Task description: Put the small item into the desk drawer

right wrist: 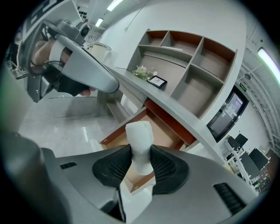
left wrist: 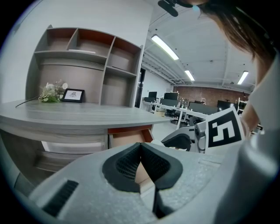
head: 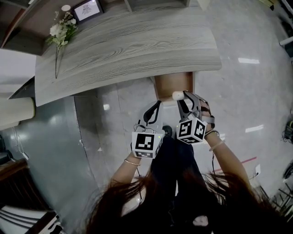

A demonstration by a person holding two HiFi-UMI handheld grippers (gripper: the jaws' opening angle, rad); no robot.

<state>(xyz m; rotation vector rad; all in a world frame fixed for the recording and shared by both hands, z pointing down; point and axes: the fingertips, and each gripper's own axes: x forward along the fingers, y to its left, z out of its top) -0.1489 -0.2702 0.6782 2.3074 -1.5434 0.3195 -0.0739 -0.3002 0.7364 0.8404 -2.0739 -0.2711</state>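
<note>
The small item point(right wrist: 139, 144), a white cylinder, stands upright between the pads of my right gripper point(right wrist: 140, 161), which is shut on it. From the head view the item point(head: 177, 95) and right gripper point(head: 183, 98) hang at the front of the open desk drawer point(head: 173, 84), which has a brown inside and shows nothing in it. The drawer point(right wrist: 151, 127) lies just beyond the item. My left gripper point(head: 157, 106) is beside it to the left, over the floor. Its pads point(left wrist: 131, 162) meet with nothing between them.
The grey wood desk top point(head: 128, 45) overhangs the drawer and carries a flower spray point(head: 62, 30) and a small framed picture point(head: 88, 10). A shelf unit point(left wrist: 87, 61) stands behind the desk. Glossy tiled floor point(head: 242, 91) lies to the right.
</note>
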